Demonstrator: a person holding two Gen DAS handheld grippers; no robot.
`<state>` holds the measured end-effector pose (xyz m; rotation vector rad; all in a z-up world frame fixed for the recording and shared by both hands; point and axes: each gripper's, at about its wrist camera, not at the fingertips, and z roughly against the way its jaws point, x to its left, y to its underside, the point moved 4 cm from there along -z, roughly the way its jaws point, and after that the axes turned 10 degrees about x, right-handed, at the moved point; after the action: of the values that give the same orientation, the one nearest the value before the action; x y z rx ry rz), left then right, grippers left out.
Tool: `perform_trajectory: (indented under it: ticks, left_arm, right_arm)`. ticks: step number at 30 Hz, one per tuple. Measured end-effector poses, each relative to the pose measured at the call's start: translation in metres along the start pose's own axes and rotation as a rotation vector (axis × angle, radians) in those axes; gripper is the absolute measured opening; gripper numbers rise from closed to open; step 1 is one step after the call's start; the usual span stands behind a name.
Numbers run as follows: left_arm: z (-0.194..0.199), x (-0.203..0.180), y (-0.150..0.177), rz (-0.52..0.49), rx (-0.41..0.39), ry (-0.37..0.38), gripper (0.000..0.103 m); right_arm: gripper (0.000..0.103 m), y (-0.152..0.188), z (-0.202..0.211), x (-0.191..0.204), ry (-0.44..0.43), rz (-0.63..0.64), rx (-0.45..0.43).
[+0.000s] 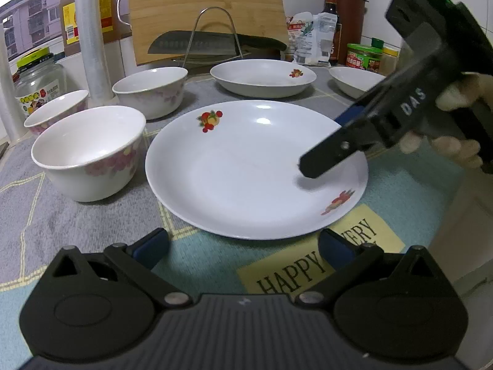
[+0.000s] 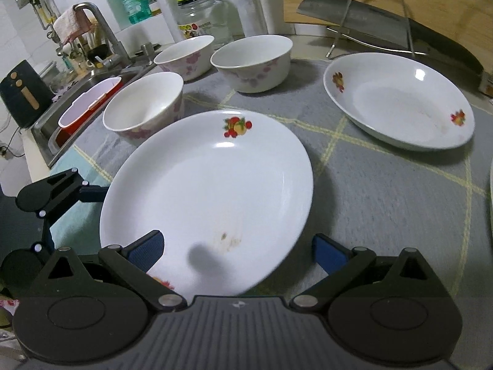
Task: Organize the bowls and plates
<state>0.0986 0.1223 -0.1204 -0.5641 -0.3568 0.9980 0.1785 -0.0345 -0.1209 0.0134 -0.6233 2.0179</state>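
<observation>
From the left wrist, the left gripper (image 1: 243, 243) hovers with its jaws apart just short of the near rim of the plate (image 1: 246, 169), which lies flat on the mat (image 1: 46, 225) covering the desk. Three bowls (image 1: 89, 151) stand to the left, a second plate (image 1: 262, 77) lies far behind, and a third dish (image 1: 354, 83) sits far right. The right gripper (image 1: 320, 157) reaches in from the right, one finger over the plate's right rim; its jaws look spread, with nothing held. From the right wrist, the right gripper's jaws are plainly apart, straddling the near edge of the plate, the left pad (image 2: 144, 249) over the dish and the right pad (image 2: 329, 252) outside it. The step in hand appears to be the grasp of this plate. The next move likely calls for closing on the rim, then lifting it level towards the second plate for stacking.
</observation>
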Motion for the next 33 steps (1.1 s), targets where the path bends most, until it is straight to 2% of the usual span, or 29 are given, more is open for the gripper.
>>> perform_trajectory:
  ticks: [16,33]
  left_arm:
    - [-0.004,0.006,-0.005,-0.035,-0.012,0.027,0.103]
    - [-0.008,0.012,-0.009,-0.144,-0.031,0.120,0.102]
  right_arm:
    - [0.103,-0.031,-0.017,-0.002,-0.013,0.083,0.019]
    - [0.103,-0.038,-0.020,-0.003,-0.019,0.118,0.034]
